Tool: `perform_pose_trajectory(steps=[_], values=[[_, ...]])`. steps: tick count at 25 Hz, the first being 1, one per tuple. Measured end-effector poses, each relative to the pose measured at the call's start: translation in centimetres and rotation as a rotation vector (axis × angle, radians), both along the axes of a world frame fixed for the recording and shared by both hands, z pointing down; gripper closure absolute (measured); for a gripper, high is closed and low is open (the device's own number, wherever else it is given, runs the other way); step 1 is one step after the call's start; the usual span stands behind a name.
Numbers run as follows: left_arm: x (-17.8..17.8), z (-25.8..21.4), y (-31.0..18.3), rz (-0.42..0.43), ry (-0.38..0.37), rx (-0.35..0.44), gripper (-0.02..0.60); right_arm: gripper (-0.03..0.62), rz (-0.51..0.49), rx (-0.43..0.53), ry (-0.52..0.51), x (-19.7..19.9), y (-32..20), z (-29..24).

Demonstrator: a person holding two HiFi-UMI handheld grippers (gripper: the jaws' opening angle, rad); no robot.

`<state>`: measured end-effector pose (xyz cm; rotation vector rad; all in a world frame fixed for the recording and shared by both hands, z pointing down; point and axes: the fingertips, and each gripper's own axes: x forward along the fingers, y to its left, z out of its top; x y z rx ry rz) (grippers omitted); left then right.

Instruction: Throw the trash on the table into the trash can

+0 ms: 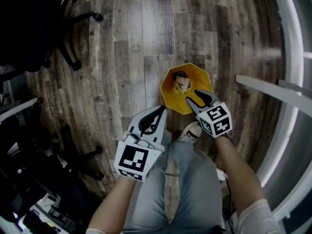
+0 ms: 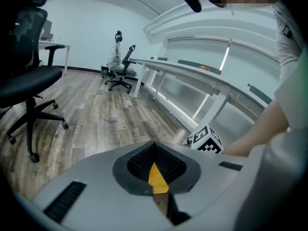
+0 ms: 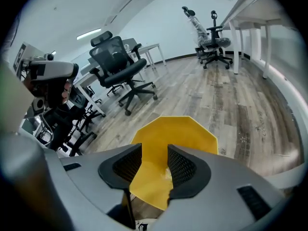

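1. One wood-plank floor (image 1: 136,43) fills most of the head view.
2. One long white worktop (image 2: 192,71) runs along the wall in the left gripper view, well apart from the trash can.
3. Several black office chairs stand around the room; one high-backed chair (image 3: 118,61) shows clearly in the right gripper view.
4. One yellow, many-sided trash can (image 1: 186,87) stands on the floor just ahead of the person's shoe (image 1: 191,130).
5. The left hand-held gripper (image 1: 162,110) hangs beside the can's near left edge. Its jaws are together with nothing between them; only a sliver of the yellow can shows through the gap behind the tips.
6. The right hand-held gripper (image 1: 193,96) points down over the can's near rim. Its jaws stand partly apart and grasp nothing; the yellow inside of the can shows between them.
7. A few crumpled scraps of trash (image 1: 181,85) lie inside the can, at its bottom.
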<state>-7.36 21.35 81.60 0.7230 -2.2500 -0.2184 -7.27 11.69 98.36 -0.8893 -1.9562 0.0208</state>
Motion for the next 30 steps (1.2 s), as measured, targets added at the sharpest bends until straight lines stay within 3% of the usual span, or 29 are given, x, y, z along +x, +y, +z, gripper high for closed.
perform_pose_trajectory(steps=[9, 16, 24, 30], values=[[-0.6, -6.3, 0.2, -0.003, -0.026, -0.007, 0.581, 0.413, -0.021, 0.003, -0.019, -0.3, -0.8, -7.5], [0.1, -15.9, 0.2, -0.017, -0.067, -0.008, 0.581, 0.535, -0.021, -0.056, -0.111, -0.1, -1.1, -20.6], [2.6, -26.8, -1.6, 0.058, -0.090, -0.003, 0.581, 0.556, 0.089, -0.190, -0.176, 0.8, -2.9, -37.3], [3.9, -34.1, -2.0, 0.046, -0.113, 0.032, 0.581, 0.555, 0.139, -0.188, -0.240, 2.1, -4.7, -47.0]])
